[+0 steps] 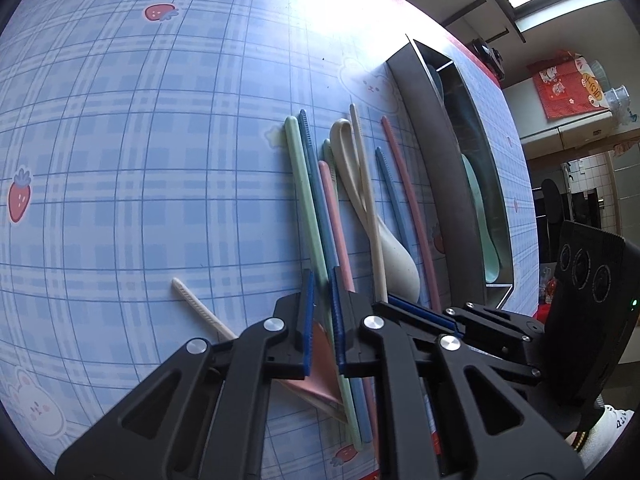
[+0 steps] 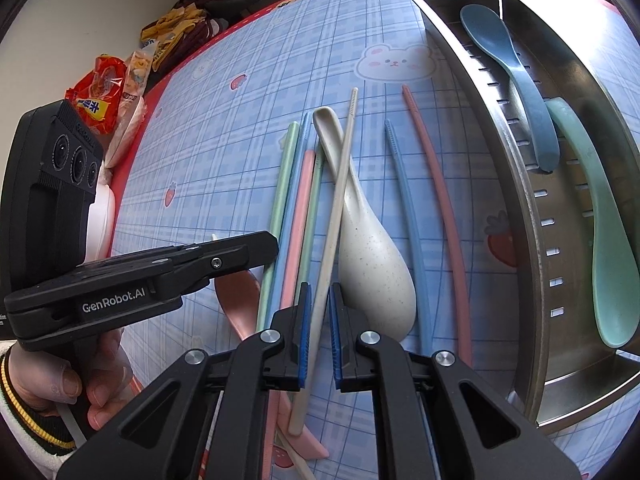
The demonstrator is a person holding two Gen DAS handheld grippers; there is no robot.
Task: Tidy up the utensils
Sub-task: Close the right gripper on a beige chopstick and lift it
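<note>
Right wrist view: right gripper [image 2: 317, 334] at 6 o'clock, jaws narrowly parted astride beige chopstick [image 2: 331, 236], not clearly clamped. Left gripper [image 1: 322, 320] likewise slightly parted over green chopstick [image 1: 304, 196], grip uncertain. Beyond, at centre, beige spoon [image 2: 372, 264], pink spoon [image 2: 238, 300] and loose chopsticks, unsorted. Farthest, at 2 o'clock, metal tray [image 2: 560, 216] holding just blue spoon [image 2: 516, 76] and green spoon [image 2: 600, 236]. Most sorting left, apparently.
</note>
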